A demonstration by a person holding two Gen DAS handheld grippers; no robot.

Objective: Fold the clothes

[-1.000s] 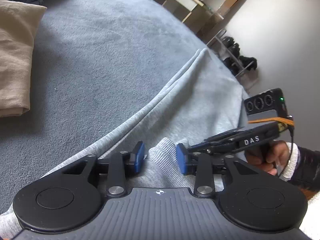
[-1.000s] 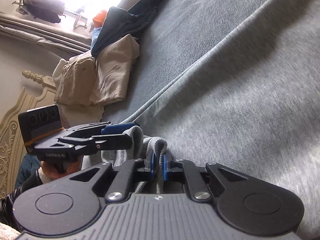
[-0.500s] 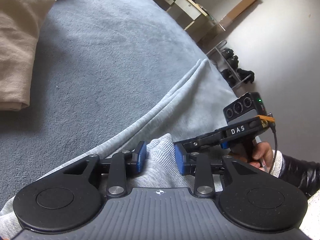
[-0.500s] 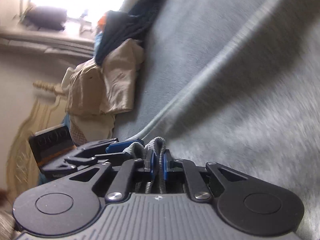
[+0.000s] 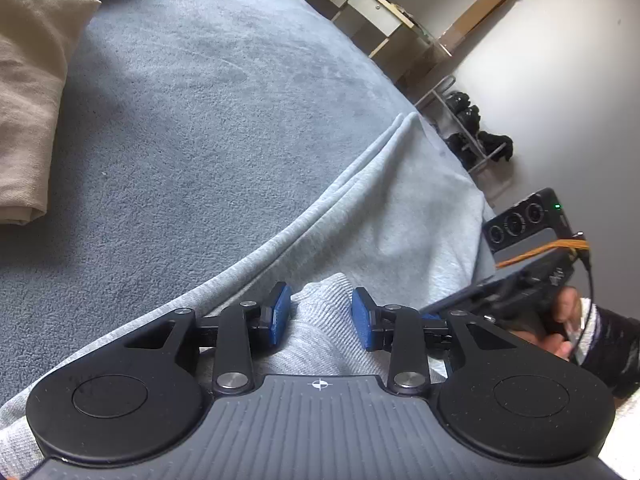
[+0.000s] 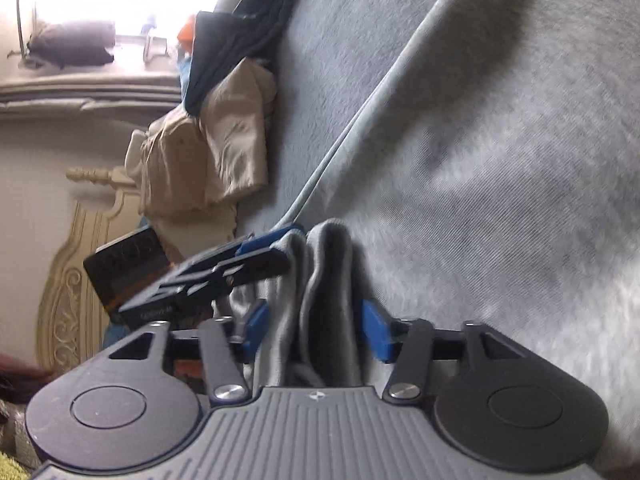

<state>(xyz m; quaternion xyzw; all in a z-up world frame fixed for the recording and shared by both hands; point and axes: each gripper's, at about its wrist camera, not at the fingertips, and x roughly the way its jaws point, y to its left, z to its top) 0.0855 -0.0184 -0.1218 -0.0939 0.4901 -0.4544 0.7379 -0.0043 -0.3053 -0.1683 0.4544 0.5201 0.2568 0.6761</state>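
Your right tool [image 6: 316, 330]: jaws just sprang apart, the grey garment's [image 6: 500, 168] ribbed hem bunched loose between the pads. Your left tool [image 5: 318, 316]: part spread, ribbed hem between its pads; whether they press it, cannot tell. Garment lies on the bed [image 5: 208, 128], running to 1 o'clock. Beige pile [image 5: 28, 92] at 10 o'clock.

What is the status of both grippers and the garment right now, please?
Right gripper jaws just opened, ribbed hem of light grey sweatshirt loose between them. Left gripper shut on same hem. Beige folded clothes well aside.
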